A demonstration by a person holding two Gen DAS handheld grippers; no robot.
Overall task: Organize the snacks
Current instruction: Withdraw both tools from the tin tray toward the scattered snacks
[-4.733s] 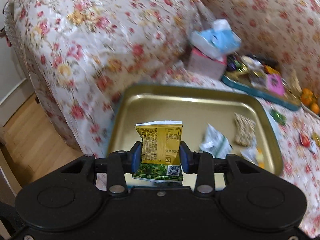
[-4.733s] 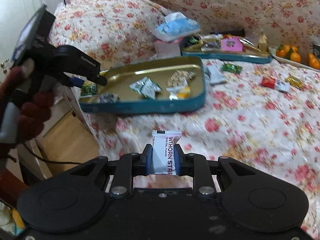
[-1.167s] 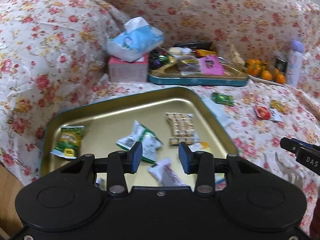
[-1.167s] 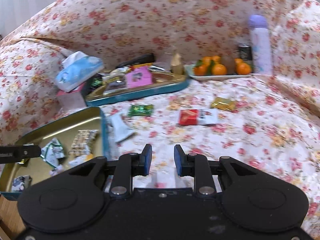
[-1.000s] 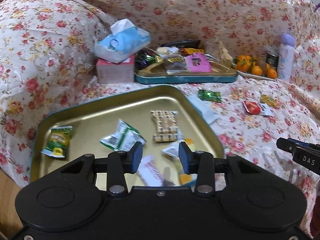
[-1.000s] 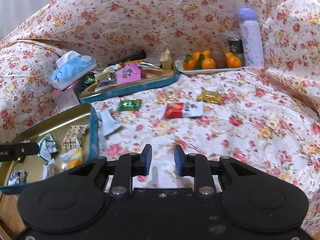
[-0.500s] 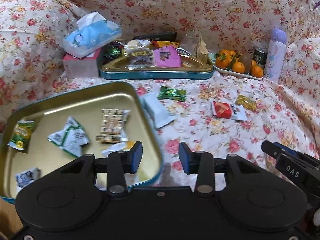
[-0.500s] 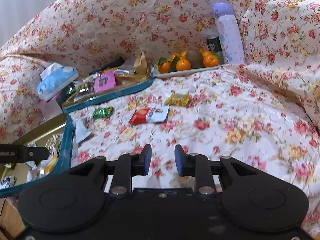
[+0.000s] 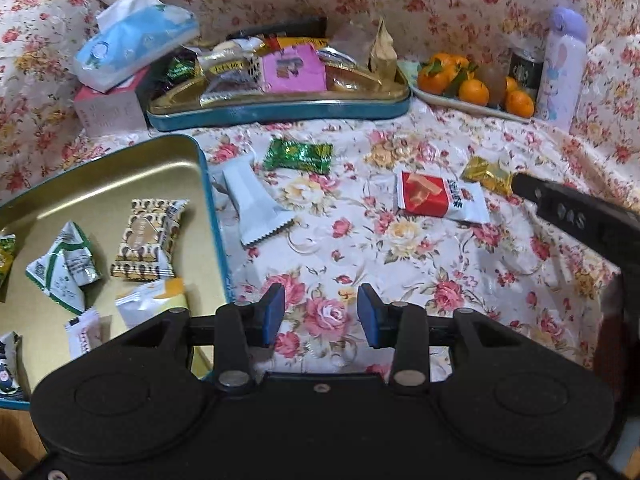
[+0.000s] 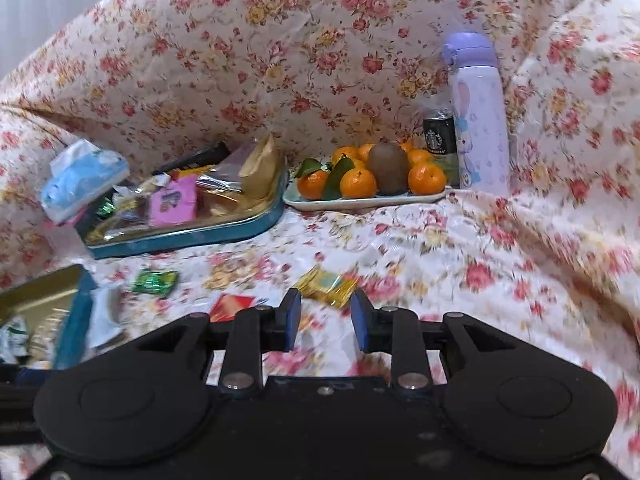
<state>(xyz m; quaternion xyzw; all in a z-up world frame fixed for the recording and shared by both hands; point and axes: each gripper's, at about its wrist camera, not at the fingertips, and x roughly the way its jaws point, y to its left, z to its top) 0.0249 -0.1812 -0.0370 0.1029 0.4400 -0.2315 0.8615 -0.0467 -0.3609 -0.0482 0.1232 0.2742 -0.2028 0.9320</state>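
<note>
- Floral cloth [image 9: 400, 264] covers the surface and the cushions behind it; loose snacks lie on it.
- Left claw [image 9: 321, 316]: open, nothing between its blue pads, hanging over bare cloth just right of the gold tray [image 9: 100, 176].
- Right claw [image 10: 325, 320]: jaws opening, empty; the gold packet [image 10: 326, 284] lies on the cloth just beyond its tips. Seen from the left wrist, this claw's black finger [image 9: 576, 216] bears the letters "DAS".
- Gold tray, blue-rimmed, holds several sorted snacks: a brown patterned bar [image 9: 148, 236], a green-and-white pack [image 9: 64, 268], a white-and-orange pack [image 9: 154, 300]; their print is too small to read.
- Loose on the cloth: a white wrapper [image 9: 256, 204] just beside the tray rim, a green candy [image 9: 300, 156], a red-and-white pack [image 9: 436, 198] whose characters are not legible, and the gold packet [image 9: 486, 174].
- Rear tray [image 9: 280, 110], blue-walled, is heaped with mixed packets, among them a pink one [image 9: 294, 68].
- Tissue pack [image 9: 132, 40], blue, rests on a pink box [image 9: 112, 110] left of the rear tray.
- Plate [image 10: 360, 201] carries oranges [image 10: 358, 182] and a kiwi [image 10: 388, 168].
- Dark can [image 10: 440, 136] with a round Starbucks logo stands beside a lilac bottle [image 10: 478, 116] with a cartoon rabbit.
</note>
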